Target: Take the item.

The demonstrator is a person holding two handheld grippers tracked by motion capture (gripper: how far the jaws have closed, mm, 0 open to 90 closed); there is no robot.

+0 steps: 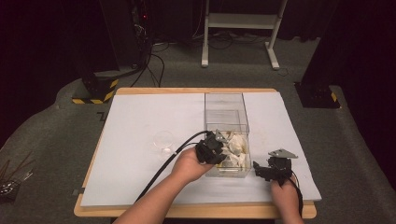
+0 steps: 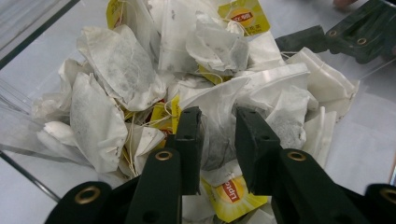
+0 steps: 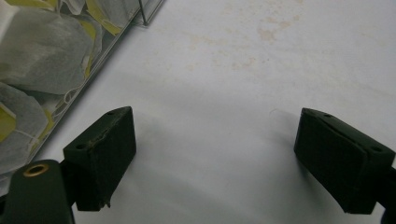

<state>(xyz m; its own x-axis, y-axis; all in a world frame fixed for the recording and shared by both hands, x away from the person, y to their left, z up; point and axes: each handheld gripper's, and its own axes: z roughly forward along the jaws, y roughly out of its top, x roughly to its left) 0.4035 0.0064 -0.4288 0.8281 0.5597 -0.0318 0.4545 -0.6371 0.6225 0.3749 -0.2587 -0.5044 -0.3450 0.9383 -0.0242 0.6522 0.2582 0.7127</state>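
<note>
- High view: a clear plastic box stands on a white sheet that covers a wooden table; this box is the landmark for all that follows.
- The near half of the box holds a heap of tea bags; its far half looks bare.
- The left gripper reaches over the box's near left wall, its tip down among the tea bags, with the person's left hand just behind it and a black cable trailing back toward the table's near edge.
- The right gripper rests on the sheet just to the right of the box's near corner, apart from the wall, held by the right hand.
- A small clear cup sits on the sheet to the left of the box, near but not touching it.
- Left gripper view: inside the box, the two black jaws stand partly open, one on either side of a single grey-stained tea bag in the heap.
- The left pad lies against that bag; whether the pads press it firmly I cannot tell, and the bag rests on the pile, not lifted.
- A yellow Lipton tag lies beneath the jaws, and the other gripper shows beyond the box's far wall.
- Right gripper view: the jaws stand wide apart over bare, faintly stained sheet, holding nothing.
- The box's wall runs along the left side, tea bags pressed behind it.
</note>
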